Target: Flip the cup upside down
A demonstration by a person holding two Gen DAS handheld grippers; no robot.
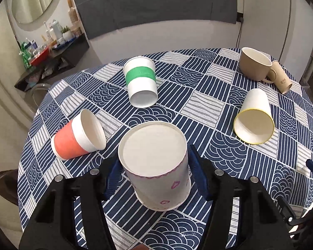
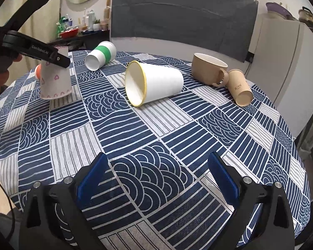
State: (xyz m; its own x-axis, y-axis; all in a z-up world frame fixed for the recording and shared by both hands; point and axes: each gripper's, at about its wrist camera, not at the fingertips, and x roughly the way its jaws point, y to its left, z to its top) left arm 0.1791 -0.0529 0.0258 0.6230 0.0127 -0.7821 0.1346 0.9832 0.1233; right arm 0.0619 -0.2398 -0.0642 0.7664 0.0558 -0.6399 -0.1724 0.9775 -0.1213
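Observation:
A white paper cup with pink hearts point(image 1: 156, 166) stands upside down on the table, base up, between my left gripper's point(image 1: 154, 166) fingers. The blue pads sit close on both sides of its upper wall; contact is unclear. It also shows in the right wrist view point(image 2: 55, 79), rim on the cloth, with the left gripper's finger point(image 2: 52, 56) across it. My right gripper point(image 2: 156, 179) is open and empty, low over the near part of the table.
On the blue patterned tablecloth point(image 2: 156, 125) lie on their sides a green-banded cup point(image 1: 140, 81), an orange cup point(image 1: 77, 137), a yellow-rimmed cup point(image 2: 154, 83) and a brown paper cup point(image 2: 238, 89). A beige mug point(image 2: 208, 69) stands upright. A grey chair back is behind the table.

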